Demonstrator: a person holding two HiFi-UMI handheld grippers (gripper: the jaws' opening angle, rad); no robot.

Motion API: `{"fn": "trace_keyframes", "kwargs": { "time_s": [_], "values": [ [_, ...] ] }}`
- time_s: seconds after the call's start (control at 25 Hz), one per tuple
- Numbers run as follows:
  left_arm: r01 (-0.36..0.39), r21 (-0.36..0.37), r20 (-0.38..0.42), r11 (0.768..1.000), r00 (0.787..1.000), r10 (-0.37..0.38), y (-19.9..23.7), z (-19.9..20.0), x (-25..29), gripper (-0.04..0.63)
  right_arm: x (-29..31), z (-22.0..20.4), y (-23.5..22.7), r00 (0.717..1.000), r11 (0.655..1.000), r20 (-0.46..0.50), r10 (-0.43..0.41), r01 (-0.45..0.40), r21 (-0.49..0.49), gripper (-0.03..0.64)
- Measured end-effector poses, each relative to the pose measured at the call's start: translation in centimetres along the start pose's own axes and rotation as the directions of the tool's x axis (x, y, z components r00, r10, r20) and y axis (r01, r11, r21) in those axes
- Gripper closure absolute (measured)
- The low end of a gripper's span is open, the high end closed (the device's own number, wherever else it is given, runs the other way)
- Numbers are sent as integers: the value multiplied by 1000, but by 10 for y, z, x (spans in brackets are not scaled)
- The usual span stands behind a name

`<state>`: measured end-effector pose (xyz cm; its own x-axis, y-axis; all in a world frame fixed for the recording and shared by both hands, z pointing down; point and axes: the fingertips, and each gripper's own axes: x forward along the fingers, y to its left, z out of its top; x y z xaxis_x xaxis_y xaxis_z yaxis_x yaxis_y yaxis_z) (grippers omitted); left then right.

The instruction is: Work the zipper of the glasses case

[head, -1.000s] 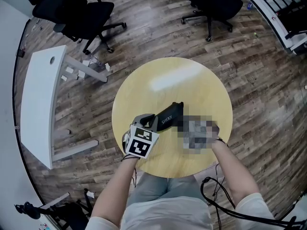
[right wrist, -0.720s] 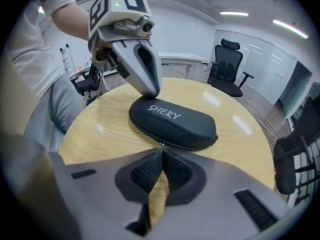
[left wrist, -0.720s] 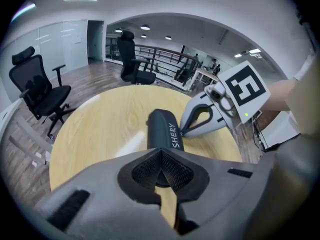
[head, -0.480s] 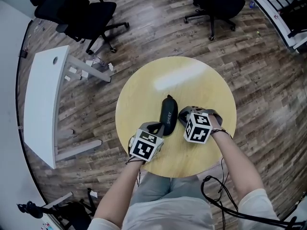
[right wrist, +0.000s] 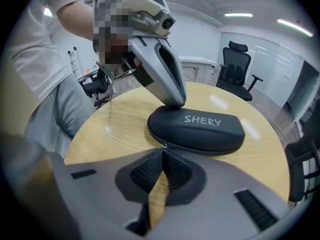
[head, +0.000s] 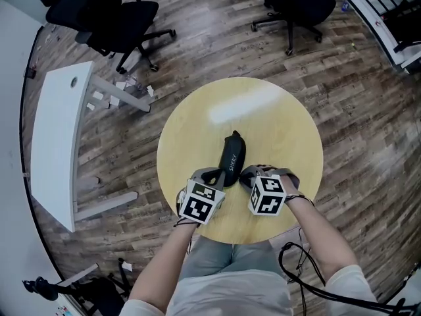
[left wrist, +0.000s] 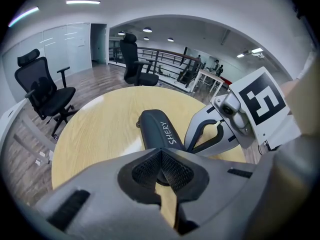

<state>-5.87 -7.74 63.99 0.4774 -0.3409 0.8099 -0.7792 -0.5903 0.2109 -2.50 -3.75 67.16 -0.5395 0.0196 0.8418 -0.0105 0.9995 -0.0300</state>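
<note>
A black zipped glasses case (head: 231, 157) printed SHERY lies near the middle of the round wooden table (head: 276, 120). My left gripper (head: 220, 176) is shut, its tips pressing down on the case's near end (left wrist: 159, 134); in the right gripper view that left gripper (right wrist: 175, 100) rests on the case top (right wrist: 200, 126). My right gripper (head: 245, 175) is shut at the case's near side, its tips (right wrist: 163, 150) closed on the small metal zipper pull (right wrist: 164, 145). The zipper seam looks closed along the side I see.
Two black office chairs (head: 105, 18) (head: 289, 2) stand on the wood floor beyond the table. A white desk (head: 56, 137) lies to the left. A black cable (head: 296, 268) hangs by the person's right arm. The person's lap sits at the table's near edge.
The case, slanted a second ago, now lies pointing away from me. The right gripper drew back toward the person and down to the case's near end; the left barely shifted.
</note>
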Motion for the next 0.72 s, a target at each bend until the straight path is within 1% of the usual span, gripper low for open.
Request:
{"fn": "trace_keyframes", "kwargs": {
  "time_s": [0.08, 0.2, 0.24, 0.28, 0.32, 0.4, 0.48, 0.6, 0.72],
  "values": [
    [13, -2, -4, 1000, 1000, -13, -3, 0, -2, 588, -4, -3, -5, 1000, 1000, -3, -8, 8, -4, 617],
    [72, -13, -46, 997, 996, -72, -17, -11, -3, 588, -16, -9, -24, 999, 999, 1, -48, 48, 17, 617],
    [82, -12, -51, 997, 995, -82, -20, -12, -3, 587, -19, -11, -32, 998, 998, 8, -63, 63, 29, 617],
    [74, -11, -40, 997, 996, -74, -20, -8, -4, 586, -22, -13, -39, 997, 997, 13, -74, 73, 35, 617],
    [51, -12, -14, 999, 999, -51, -15, -1, -5, 586, -23, -14, -45, 997, 997, 16, -78, 78, 30, 617],
    [-4, -15, 46, 1000, 999, 5, -1, 22, -7, 587, -22, -16, -50, 997, 997, 10, -78, 78, -8, 617],
    [-24, 14, 57, 1000, 998, 23, 8, 42, -2, 586, -21, -17, -52, 997, 996, 1, -72, 72, -52, 617],
    [16, 69, -1, 997, 1000, -16, 6, 48, 16, 586, -19, -16, -49, 998, 995, -7, -55, 55, -82, 617],
    [29, 77, -32, 997, 999, -27, 4, 48, 22, 586, -18, -20, -43, 999, 997, -19, -30, 28, -73, 617]
  ]
}}
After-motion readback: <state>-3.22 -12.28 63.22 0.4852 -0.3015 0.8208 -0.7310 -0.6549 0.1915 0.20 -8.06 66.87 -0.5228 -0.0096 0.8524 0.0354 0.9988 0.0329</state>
